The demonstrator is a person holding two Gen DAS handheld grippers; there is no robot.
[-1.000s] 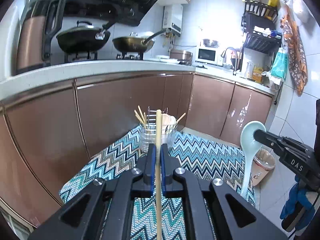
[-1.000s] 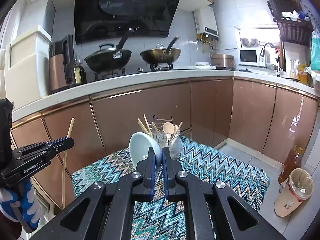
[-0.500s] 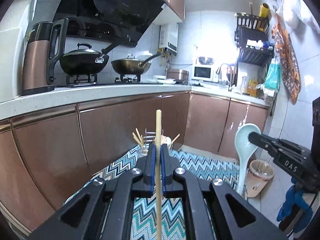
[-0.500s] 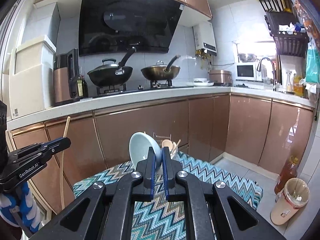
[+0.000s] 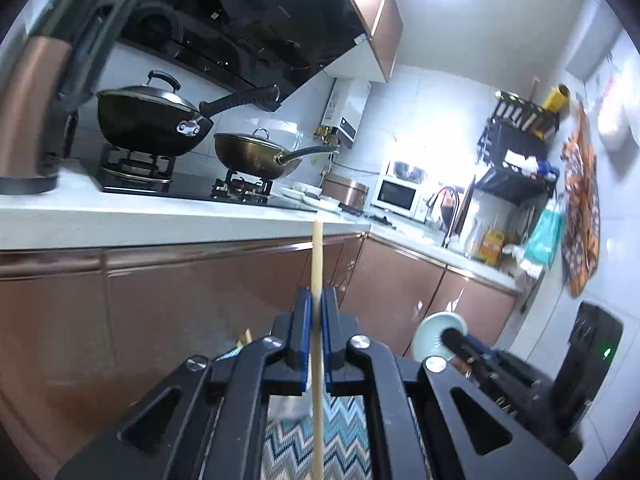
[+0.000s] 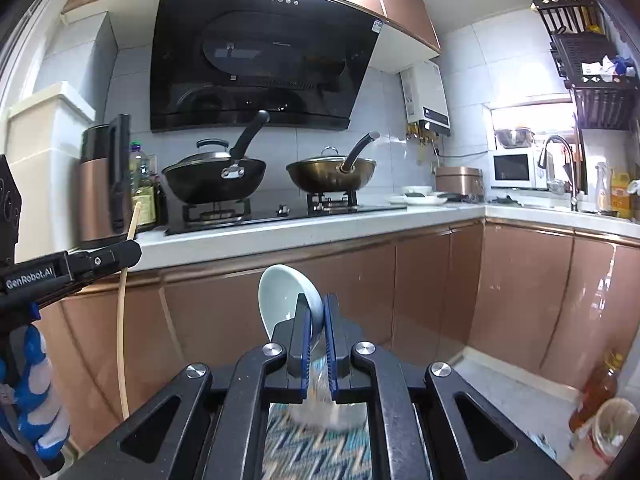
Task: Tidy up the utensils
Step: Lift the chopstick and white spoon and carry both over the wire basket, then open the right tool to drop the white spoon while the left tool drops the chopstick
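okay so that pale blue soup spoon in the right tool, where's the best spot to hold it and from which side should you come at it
Grip the spoon on its narrow handle just below the bowl, coming from the front with one finger on each side. The bowl is wide, rounded and glossy, so flat pads would likely slip there; the handle is slim enough to clamp. That is how the right tool holds it now, with the bowl standing up above the fingers.

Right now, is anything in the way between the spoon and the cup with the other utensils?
Nothing visible blocks it. The right gripper holds the pale spoon up over the zigzag mat. The glass holder sits just below, blurred and partly hidden behind the fingers.
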